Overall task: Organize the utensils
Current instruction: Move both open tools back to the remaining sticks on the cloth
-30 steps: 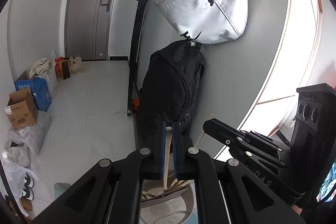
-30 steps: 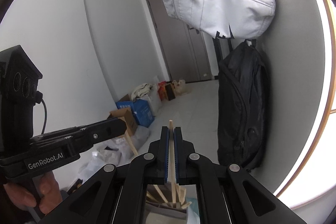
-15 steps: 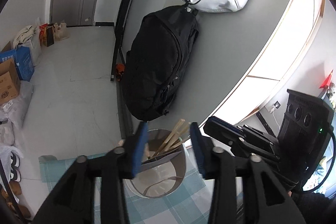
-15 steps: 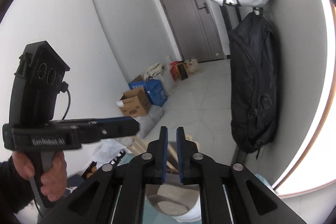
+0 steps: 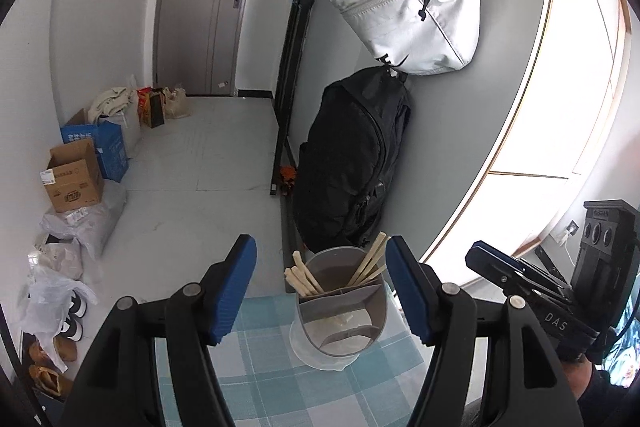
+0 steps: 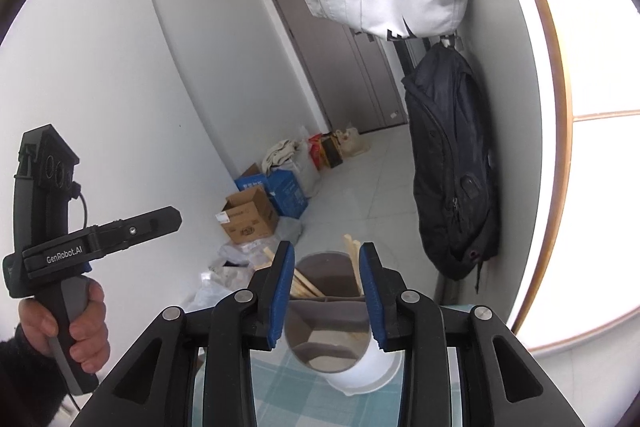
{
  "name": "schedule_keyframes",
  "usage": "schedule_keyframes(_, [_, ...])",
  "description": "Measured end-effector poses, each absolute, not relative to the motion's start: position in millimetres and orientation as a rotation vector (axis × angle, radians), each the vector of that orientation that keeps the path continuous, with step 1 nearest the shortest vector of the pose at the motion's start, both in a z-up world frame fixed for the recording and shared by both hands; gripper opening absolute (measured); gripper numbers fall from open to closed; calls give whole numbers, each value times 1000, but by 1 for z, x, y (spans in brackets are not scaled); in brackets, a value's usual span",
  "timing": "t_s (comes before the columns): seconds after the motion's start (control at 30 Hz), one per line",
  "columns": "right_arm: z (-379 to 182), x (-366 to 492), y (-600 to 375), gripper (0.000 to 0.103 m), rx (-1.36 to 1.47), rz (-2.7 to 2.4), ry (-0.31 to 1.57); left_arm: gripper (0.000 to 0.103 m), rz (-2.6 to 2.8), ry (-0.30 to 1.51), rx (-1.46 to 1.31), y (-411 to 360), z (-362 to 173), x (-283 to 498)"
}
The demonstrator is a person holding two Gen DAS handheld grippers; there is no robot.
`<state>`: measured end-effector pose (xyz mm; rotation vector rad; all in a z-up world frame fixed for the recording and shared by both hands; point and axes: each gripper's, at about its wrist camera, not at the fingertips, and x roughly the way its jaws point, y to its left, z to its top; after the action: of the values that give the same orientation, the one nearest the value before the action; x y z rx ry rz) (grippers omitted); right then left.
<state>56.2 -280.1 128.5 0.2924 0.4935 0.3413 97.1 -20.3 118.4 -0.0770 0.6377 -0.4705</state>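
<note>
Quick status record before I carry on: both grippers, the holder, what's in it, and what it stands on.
left gripper: open, nothing between the jaws, which have just been opening
right gripper: open, empty, jaws just opened too
holder: grey divided cup, upright, beyond both grippers
chopsticks: wooden, leaning in the back right compartment
second bundle: wooden sticks, back left compartment
front compartment: no sticks visible
tablecloth: blue-white checked, under the holder
backpack: black, hanging on the wall behind
</note>
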Motion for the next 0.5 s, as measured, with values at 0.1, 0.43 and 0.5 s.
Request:
schedule_keyframes(0.1, [137, 43, -274, 41, 276, 353, 479, 69, -437, 605, -88, -10, 123, 87])
schedule_keyframes(0.43, [144, 10, -241, 54, 203, 410, 486, 79, -363, 518, -116, 21, 120, 54])
schedule_keyframes(0.5, [139, 8, -234, 54, 194, 416, 504, 79, -351, 516, -107, 24, 118, 49])
